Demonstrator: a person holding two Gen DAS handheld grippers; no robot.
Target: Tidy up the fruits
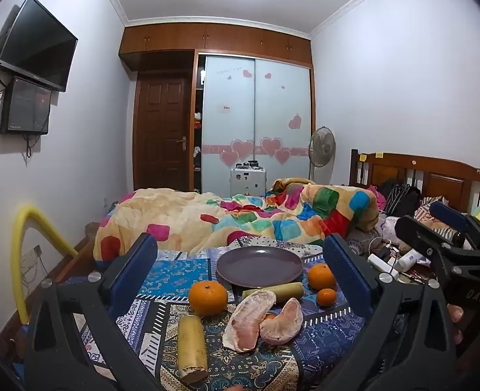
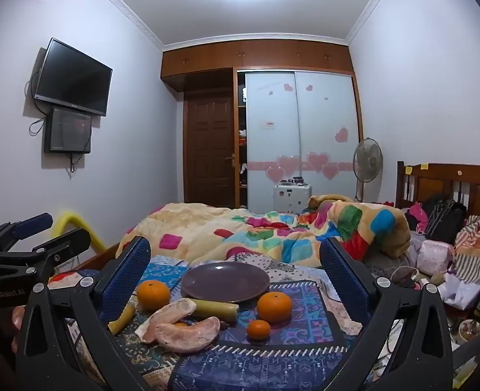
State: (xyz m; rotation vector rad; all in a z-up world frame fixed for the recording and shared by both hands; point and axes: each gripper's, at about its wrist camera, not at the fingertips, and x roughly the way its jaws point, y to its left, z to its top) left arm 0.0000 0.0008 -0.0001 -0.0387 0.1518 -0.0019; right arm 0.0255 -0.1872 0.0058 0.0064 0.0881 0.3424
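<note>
- While both grippers are held above the patterned cloth [image 1: 181,270], nothing is gripped: the left gripper [image 1: 240,260] is seen with its blue fingers [image 1: 140,260] spread wide, and the right gripper [image 2: 236,267] likewise.
- A purple plate [image 1: 259,265] is seen at the centre of both views, with nothing on it.
- A large orange [image 1: 208,298] lies at the plate's lower left, another orange [image 1: 321,276] at its lower right, and a small orange [image 1: 326,297] just below that one.
- Two peeled pomelo pieces [image 1: 256,317] are laid side by side at lower centre of the left view.
- One yellowish stalk [image 1: 192,345] lies at lower left; a second stalk [image 1: 274,290] lies across the plate's near rim.
- A bright quilt [image 1: 240,218] is heaped behind the plate.
</note>
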